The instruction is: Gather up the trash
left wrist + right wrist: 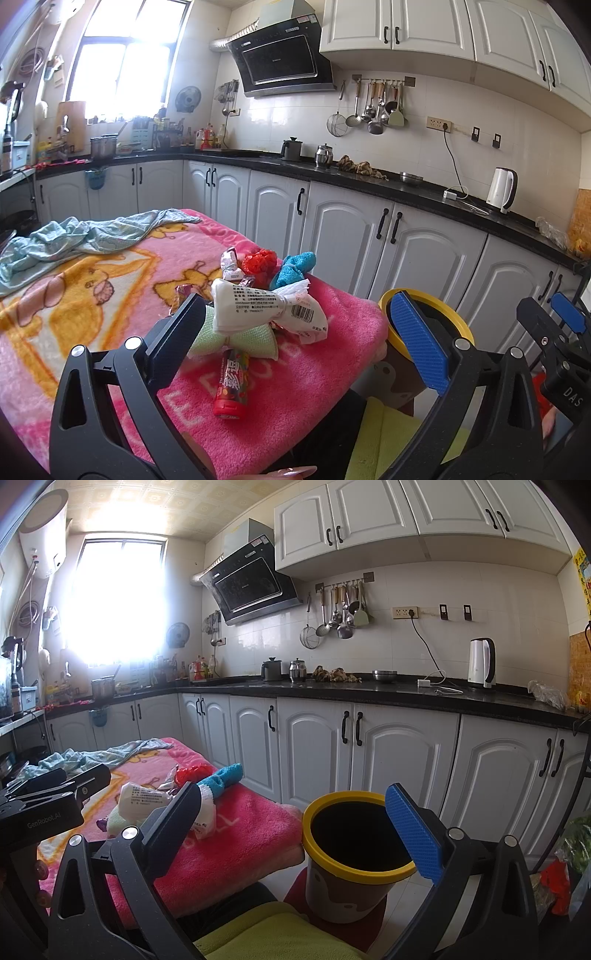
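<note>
A pile of trash lies on the pink blanket [122, 295]: a white plastic wrapper [266, 308], a red candy tube [232, 384], a green sponge cloth [243, 341], a red mesh ball [260, 264], a blue cloth [295, 267] and small foil wrappers [231, 264]. A brown bin with a yellow rim [354, 853] stands on the floor right of the blanket. My left gripper [299, 332] is open and empty, hovering just short of the pile. My right gripper [299, 825] is open and empty above the bin's near side. The pile also shows in the right wrist view [162, 801].
A light blue cloth [81, 236] lies crumpled at the blanket's far end. White cabinets under a black counter [369, 694] run behind, with a white kettle [480, 662] on it. A yellow-green cushion [273, 934] lies below the grippers. Bags [569, 860] sit at the right.
</note>
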The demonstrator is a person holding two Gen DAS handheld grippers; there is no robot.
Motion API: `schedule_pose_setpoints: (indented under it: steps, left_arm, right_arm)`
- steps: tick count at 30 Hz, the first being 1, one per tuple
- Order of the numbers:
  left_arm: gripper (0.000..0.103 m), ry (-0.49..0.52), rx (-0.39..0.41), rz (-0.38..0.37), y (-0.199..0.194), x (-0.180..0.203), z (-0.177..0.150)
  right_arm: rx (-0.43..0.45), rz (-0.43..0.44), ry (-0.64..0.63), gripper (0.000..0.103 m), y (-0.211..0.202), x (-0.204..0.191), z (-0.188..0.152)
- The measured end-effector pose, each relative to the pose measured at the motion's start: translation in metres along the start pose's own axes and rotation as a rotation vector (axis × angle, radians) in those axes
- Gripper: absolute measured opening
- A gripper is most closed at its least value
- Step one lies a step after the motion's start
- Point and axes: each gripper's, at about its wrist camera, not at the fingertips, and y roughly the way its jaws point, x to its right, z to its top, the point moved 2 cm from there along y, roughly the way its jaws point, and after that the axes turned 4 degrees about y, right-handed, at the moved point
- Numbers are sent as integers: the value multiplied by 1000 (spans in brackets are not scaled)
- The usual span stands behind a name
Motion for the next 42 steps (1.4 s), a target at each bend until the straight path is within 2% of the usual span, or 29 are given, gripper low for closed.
schedule_pose_setpoints:
  steps: [15, 21, 34, 42]
  left_arm:
    - [92, -7, -6, 12, 1, -1, 3]
    - [92, -44, -18, 51, -4, -26, 8]
    - [92, -144, -24, 167, -8, -84, 8]
    - [92, -194, -70, 223, -3, -118, -1]
  right_arm:
    - [-11, 19, -6, 97, 4, -1, 1]
    - [-48, 108, -42, 97, 16, -12, 7]
    - [-106, 269, -163, 97, 39, -64, 12]
    - [-161, 370, -212, 97, 70, -97, 21]
